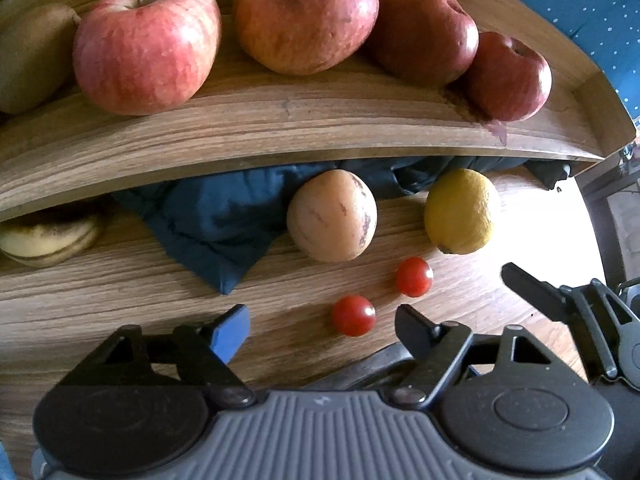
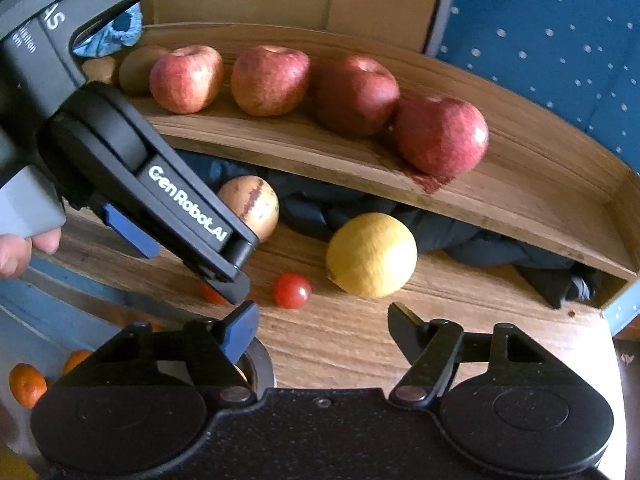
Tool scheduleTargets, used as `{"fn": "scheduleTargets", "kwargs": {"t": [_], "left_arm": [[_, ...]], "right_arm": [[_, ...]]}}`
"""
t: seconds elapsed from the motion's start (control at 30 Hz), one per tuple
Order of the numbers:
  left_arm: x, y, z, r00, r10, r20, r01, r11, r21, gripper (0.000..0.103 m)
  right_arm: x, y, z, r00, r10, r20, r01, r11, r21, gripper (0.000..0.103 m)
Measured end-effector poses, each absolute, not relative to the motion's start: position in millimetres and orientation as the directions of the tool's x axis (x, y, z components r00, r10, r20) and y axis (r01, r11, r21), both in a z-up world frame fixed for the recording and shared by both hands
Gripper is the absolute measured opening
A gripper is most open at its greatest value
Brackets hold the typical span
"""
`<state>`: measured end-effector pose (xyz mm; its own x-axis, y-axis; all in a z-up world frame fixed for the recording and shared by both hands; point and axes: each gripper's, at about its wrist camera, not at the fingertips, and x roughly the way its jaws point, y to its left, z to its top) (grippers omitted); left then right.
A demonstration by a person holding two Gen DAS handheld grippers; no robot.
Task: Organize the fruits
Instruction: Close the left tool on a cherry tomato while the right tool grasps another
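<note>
My left gripper (image 1: 323, 330) is open and low over the wooden lower board (image 1: 120, 292). A cherry tomato (image 1: 353, 315) lies between its fingertips, untouched. A second cherry tomato (image 1: 415, 277) sits just beyond, to the right. Behind them rest a pale streaked round fruit (image 1: 332, 216) and a lemon (image 1: 460, 212). Several red apples (image 1: 146, 40) line the curved upper shelf (image 1: 280, 132). My right gripper (image 2: 324, 332) is open with nothing in it, short of the lemon (image 2: 372, 256) and one tomato (image 2: 292, 290). The other tomato (image 2: 210, 295) is mostly hidden behind the left gripper.
A kiwi (image 1: 32, 56) lies at the shelf's left end and a banana (image 1: 48, 240) under it. Crumpled dark blue cloth (image 1: 216, 224) fills the space below the shelf. Oranges (image 2: 26, 384) lie low on the left. A hand (image 2: 20, 252) holds the left gripper.
</note>
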<state>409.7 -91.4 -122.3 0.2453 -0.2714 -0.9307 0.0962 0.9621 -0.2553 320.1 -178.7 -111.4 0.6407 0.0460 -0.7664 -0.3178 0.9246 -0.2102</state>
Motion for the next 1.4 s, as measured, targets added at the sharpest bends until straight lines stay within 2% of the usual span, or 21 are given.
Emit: {"fn": "scheduleTargets", "kwargs": {"t": [0.23,0.37,0.5,0.67,0.8,1.03,1.2,1.4], "left_arm": [[405.6,-88.1,-117.6,0.254,-0.29,-0.923,0.106,0.956,-0.272,0.071],[406.5,-88.5,-118.0,0.251,-0.306,-0.918,0.101,0.952,-0.29,0.06],[404.9,-86.9,-114.5,0.243,-0.322,-0.915,0.104,0.947,-0.305,0.053],[405.5,-88.0,-115.7,0.236,-0.338,-0.911,0.103,0.941,-0.322,0.044],[407.4,-91.8,-118.4,0.231,-0.343,-0.911,0.109,0.939,-0.326,0.041],[409.2,-95.1,-121.9,0.228,-0.347,-0.909,0.111,0.937,-0.33,0.034],[408.2,-95.1,-125.4,0.226,-0.366,-0.903,0.09,0.931,-0.355,0.027],[405.0,-95.3,-126.6,0.235,-0.366,-0.9,0.085,0.931,-0.356,0.025]], "right_arm": [[325.4,-171.9,-115.9,0.631,0.058,-0.774,-0.349,0.912,-0.216,0.051],[328.3,-169.4,-118.7,0.626,0.065,-0.777,-0.364,0.906,-0.217,0.046],[332.7,-167.2,-121.8,0.62,0.074,-0.781,-0.38,0.899,-0.216,0.041],[335.8,-165.8,-124.2,0.612,0.08,-0.787,-0.387,0.898,-0.21,0.04],[337.4,-166.5,-125.6,0.605,0.084,-0.792,-0.387,0.901,-0.199,0.037],[338.9,-169.7,-126.0,0.593,0.103,-0.799,-0.392,0.903,-0.175,0.025],[338.7,-170.3,-125.1,0.59,0.115,-0.799,-0.394,0.905,-0.161,0.024],[334.9,-171.9,-121.4,0.594,0.118,-0.796,-0.393,0.906,-0.159,0.024]]}}
